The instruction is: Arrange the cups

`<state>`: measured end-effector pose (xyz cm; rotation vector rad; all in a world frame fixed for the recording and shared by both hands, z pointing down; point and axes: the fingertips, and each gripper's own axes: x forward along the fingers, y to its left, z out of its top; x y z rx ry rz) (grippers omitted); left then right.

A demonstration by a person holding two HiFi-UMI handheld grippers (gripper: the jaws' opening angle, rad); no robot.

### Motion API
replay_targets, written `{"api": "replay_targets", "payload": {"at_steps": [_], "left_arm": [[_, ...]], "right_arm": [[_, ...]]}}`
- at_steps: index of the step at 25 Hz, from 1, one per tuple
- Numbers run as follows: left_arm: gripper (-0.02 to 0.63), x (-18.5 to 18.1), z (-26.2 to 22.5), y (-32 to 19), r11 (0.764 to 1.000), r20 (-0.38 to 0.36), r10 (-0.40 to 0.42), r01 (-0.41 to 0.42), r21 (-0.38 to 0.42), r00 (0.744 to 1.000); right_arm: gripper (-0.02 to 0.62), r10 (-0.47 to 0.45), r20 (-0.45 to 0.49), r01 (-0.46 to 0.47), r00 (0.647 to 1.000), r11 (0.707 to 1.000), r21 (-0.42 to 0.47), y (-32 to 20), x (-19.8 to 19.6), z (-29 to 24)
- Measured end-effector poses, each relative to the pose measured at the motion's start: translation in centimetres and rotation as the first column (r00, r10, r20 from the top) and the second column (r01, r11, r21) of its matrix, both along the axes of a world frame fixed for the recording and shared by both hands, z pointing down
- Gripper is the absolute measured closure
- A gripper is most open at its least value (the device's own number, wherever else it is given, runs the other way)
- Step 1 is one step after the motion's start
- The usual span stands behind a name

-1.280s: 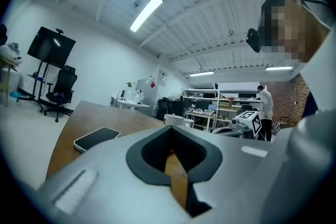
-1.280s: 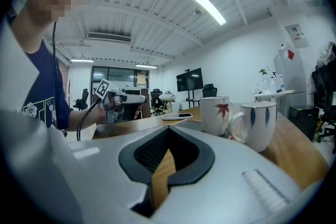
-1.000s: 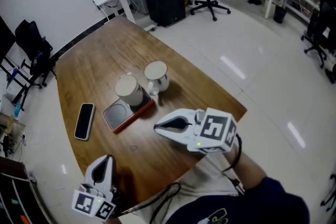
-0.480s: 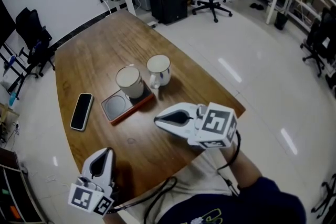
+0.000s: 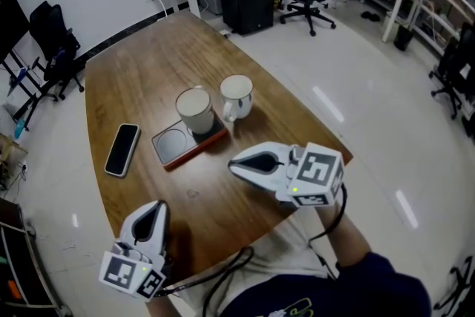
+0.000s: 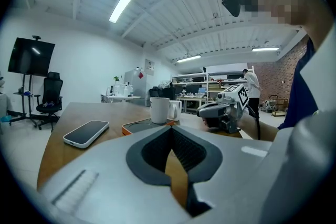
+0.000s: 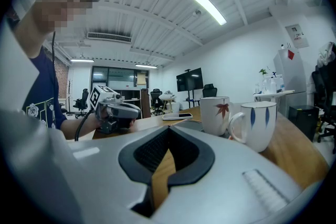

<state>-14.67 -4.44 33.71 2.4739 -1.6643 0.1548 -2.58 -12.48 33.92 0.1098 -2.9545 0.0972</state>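
- Head view. Shows a wooden table [image 5: 148, 70] with two white cups near its middle.
- Finds the first cup [image 5: 195, 109] upright on the far right end of an orange-rimmed tray [image 5: 172, 152], and the second cup [image 5: 237, 96] upright on bare wood just right of it, off the tray, handle turned toward the near edge.
- Places a dark phone [image 5: 122, 149] flat on the wood left of the tray, apart from it.
- Puts the left gripper [image 5: 157, 206] at the near left edge and the right gripper [image 5: 236, 166] over the near right part of the table, both well apart from the cups.
- Left gripper view. Looks level across the table: jaws pressed together, nothing between them.
- Lines up phone at left, tray past it, first cup on the tray with the second cup close behind to its right, and the right gripper further right in a person's hand.
- Right gripper view. Shows jaws closed tight the same way, gripping nothing.
- Sets the first cup, marked with a red leaf, on the tray and the second cup, marked with blue strokes, nearer and to the right on the wood.
- Has the left gripper at left beyond the table edge, and the phone far back.
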Motion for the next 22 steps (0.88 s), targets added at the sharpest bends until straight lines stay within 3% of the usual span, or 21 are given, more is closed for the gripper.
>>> {"api": "replay_targets", "payload": {"at_steps": [22], "left_arm": [[0.601, 0.01, -0.02, -0.15, 1.000, 0.001, 0.000, 0.000, -0.003, 1.000]], "right_arm": [[0.594, -0.001, -0.004, 0.001, 1.000, 1.000, 0.001, -0.09, 0.10, -0.02]]}}
